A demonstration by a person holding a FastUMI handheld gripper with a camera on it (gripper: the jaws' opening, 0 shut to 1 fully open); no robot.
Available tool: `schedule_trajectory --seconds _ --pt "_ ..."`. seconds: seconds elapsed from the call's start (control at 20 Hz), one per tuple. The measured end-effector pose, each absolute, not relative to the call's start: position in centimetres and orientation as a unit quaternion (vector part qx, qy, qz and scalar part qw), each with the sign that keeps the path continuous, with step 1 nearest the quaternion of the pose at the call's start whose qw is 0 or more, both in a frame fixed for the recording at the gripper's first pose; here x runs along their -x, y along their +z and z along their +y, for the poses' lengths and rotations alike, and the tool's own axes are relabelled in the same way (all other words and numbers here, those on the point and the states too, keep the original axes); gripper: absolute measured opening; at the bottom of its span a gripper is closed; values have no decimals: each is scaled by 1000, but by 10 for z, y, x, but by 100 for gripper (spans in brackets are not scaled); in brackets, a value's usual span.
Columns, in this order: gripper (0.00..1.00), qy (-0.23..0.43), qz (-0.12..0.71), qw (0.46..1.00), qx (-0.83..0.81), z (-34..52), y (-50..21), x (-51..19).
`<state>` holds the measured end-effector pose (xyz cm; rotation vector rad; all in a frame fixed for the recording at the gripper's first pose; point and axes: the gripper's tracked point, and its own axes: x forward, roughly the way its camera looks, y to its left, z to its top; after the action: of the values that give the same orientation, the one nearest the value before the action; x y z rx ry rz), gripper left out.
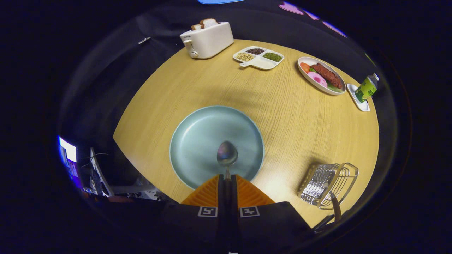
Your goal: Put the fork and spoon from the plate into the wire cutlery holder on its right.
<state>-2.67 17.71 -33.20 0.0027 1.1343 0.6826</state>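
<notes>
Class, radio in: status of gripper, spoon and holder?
Gripper shut on spoon, above plate. Wire cutlery holder to the right. Path across table open.

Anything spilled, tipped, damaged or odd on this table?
Nothing spilled or damaged. The hand-held gripper is shut on the metal spoon, held over the round pale-blue plate. The wire cutlery holder lies tilted on the wooden table, a handle sticking out of it.

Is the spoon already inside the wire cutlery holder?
No, the spoon is held by its handle between the fingers of the gripper over the plate, apart from the wire cutlery holder at the right.
</notes>
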Motion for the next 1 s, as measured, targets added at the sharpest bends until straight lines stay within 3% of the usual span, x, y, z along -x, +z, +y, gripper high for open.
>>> schedule_trajectory --seconds 0.25,0.5,1.0 --pt "8 332 499 800 13 134 -277 13" --pt "8 299 505 809 37 42 -245 -4" --pt "8 270 630 720 114 -48 -305 3"
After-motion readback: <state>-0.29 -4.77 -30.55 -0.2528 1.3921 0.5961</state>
